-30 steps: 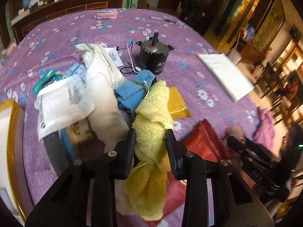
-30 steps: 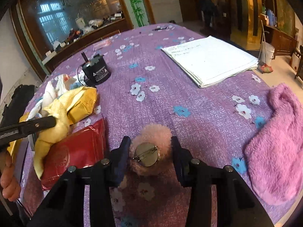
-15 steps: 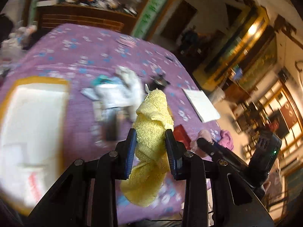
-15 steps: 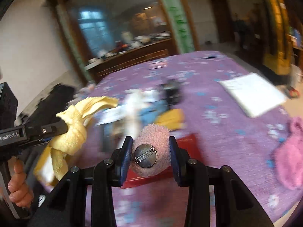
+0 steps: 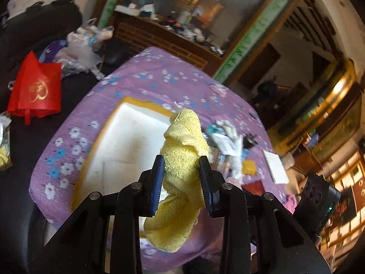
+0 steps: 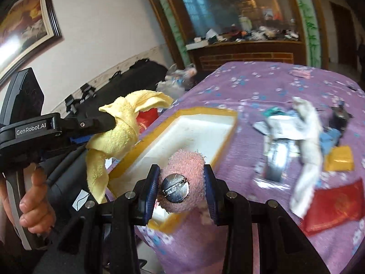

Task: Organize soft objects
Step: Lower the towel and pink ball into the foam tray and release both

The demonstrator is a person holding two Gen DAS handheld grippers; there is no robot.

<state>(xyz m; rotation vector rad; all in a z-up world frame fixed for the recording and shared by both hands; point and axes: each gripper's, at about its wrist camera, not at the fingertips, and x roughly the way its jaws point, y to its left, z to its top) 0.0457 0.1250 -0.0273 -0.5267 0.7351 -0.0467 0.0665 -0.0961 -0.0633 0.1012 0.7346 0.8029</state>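
While my left gripper [image 5: 181, 167] clenches the yellow towel [image 5: 180, 178] above the white tray [image 5: 127, 146], my right gripper [image 6: 181, 183] grips the pink fluffy pompom [image 6: 186, 166] over the tray's near corner. The tray sits at the edge of the purple floral tabletop [image 6: 262, 91]; beyond the tray lies a clutter pile [image 6: 296, 127].

A foam tray [image 5: 127, 146] is set on the table [image 5: 182, 86] near its edge. A heap of cloths and packets [image 6: 303, 137] is spread to its right. A bag [image 5: 34, 89] is seen left of the table.
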